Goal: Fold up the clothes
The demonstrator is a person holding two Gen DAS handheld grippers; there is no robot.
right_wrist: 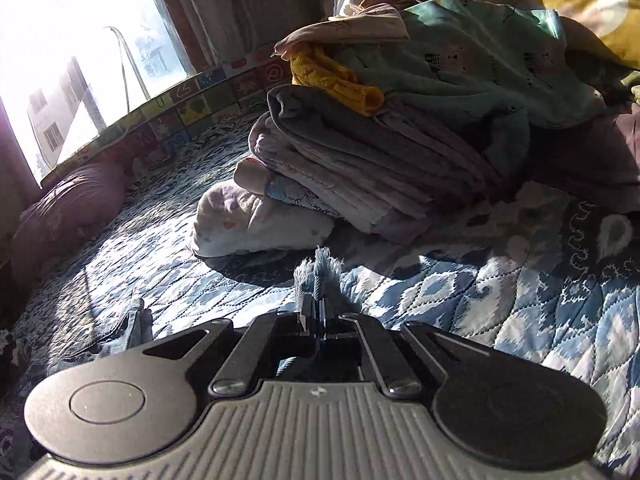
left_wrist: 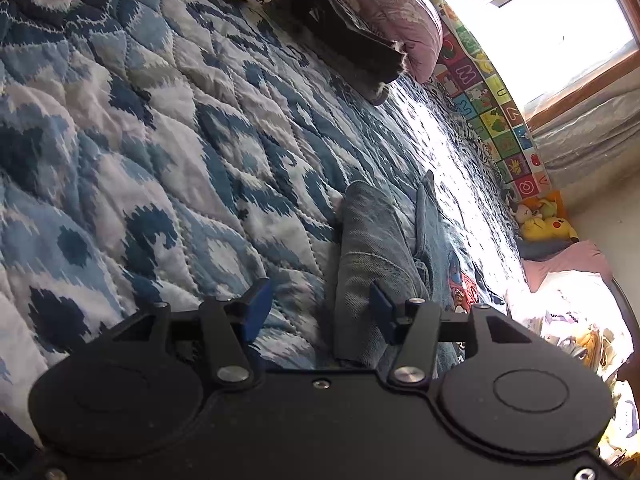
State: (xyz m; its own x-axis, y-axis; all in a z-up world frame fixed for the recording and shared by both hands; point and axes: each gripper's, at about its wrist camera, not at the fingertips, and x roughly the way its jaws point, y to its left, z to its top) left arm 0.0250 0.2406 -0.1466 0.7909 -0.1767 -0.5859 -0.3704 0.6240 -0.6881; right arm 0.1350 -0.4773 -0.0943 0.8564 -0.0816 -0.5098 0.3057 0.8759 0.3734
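A pair of blue jeans lies on the blue patterned quilt. In the left wrist view one folded leg runs forward between the blue pads of my left gripper, which is open; the right pad touches the denim. My right gripper is shut on a frayed hem of the jeans, whose threads stick up past the fingertips. More denim lies low on the left in the right wrist view.
A stack of folded clothes sits ahead of the right gripper, with a teal blanket and a mustard garment on top. A dark garment, pink pillow, alphabet mat and plush toys line the bed's far side.
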